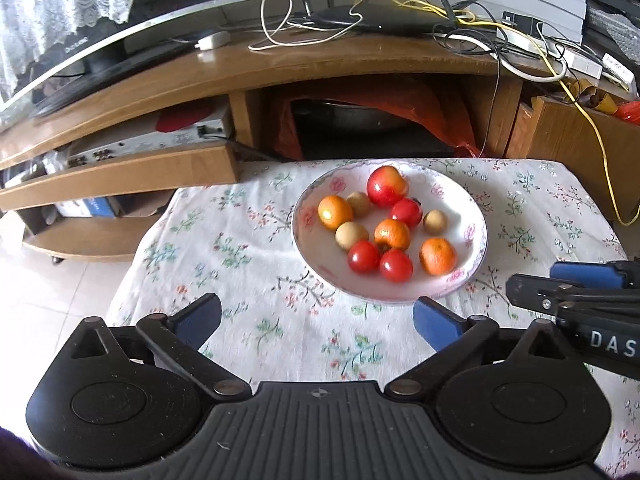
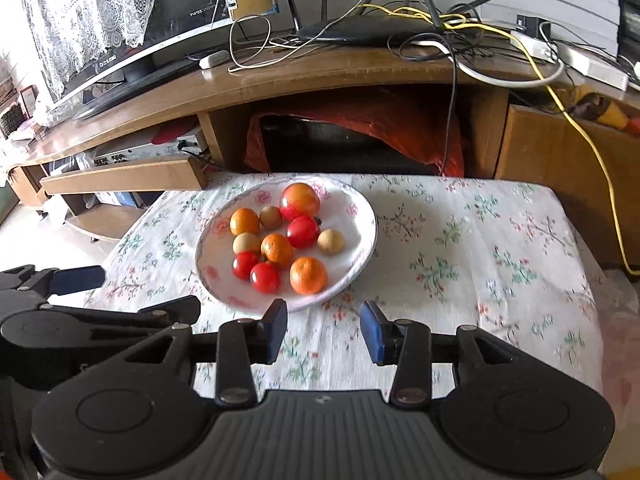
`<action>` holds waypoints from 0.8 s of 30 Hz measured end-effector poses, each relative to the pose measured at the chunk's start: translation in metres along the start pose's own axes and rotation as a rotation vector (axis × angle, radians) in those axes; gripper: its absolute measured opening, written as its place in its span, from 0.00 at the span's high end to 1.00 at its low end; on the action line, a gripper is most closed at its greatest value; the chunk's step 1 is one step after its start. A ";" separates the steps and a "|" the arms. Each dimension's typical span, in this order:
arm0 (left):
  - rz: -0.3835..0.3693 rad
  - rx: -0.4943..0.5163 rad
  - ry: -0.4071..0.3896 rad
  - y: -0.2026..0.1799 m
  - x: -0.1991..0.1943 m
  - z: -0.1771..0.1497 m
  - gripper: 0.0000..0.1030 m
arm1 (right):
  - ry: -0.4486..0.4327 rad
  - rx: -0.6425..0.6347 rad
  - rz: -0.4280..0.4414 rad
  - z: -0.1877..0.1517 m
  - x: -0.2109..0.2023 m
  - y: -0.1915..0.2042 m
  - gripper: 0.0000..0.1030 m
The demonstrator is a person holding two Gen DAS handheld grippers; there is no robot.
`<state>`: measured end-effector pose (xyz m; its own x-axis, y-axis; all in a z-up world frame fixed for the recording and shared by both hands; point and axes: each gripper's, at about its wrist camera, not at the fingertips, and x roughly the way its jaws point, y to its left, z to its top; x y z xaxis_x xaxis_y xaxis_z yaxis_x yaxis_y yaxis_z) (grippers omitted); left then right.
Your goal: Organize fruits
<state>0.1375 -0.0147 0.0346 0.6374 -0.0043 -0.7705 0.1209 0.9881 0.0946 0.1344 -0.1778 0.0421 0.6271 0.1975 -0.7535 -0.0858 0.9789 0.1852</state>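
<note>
fruits fill a shallow round plate point(image 1: 472, 216) of glossy white ceramic with pink flowers on its rim, and we look at it past our tongs. our left tongs point(image 1: 316, 322) are spread wide, their flat blue pads on black linkages parted with only cloth between them. our right tongs point(image 2: 324, 328) stand partly spread, blue pads facing each other, pinching nothing, just short of the plate's near rim. both sit over a tabletop point(image 2: 460, 240) draped in a thin, slightly wrinkled white cloth printed with small green and red sprigs. on the plate lie a large smooth red apple point(image 1: 387, 186) at the far side, three dimpled oranges point(image 1: 437, 256), three shiny round tomatoes point(image 1: 396, 266) and three small dull tan fruits point(image 1: 351, 235), most of them touching in a loose cluster. beyond the tabletop stands a curved, polished wooden tv stand point(image 1: 280, 68) carrying a tangle of white, black and yellow cables point(image 1: 452, 20) and a dark screen under lace.
</note>
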 end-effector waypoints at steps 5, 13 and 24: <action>0.009 0.001 0.020 -0.002 -0.009 -0.013 0.00 | 0.011 0.014 0.008 -0.012 -0.015 0.002 0.69; -0.027 -0.042 0.038 0.000 -0.025 -0.033 0.00 | 0.016 0.024 0.002 -0.035 -0.039 0.006 0.68; -0.068 -0.060 0.045 0.002 -0.050 -0.056 0.00 | 0.033 0.038 0.000 -0.071 -0.067 0.013 0.65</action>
<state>0.0631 -0.0039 0.0376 0.5945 -0.0660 -0.8014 0.1157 0.9933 0.0041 0.0360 -0.1743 0.0498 0.6008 0.2000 -0.7740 -0.0559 0.9763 0.2089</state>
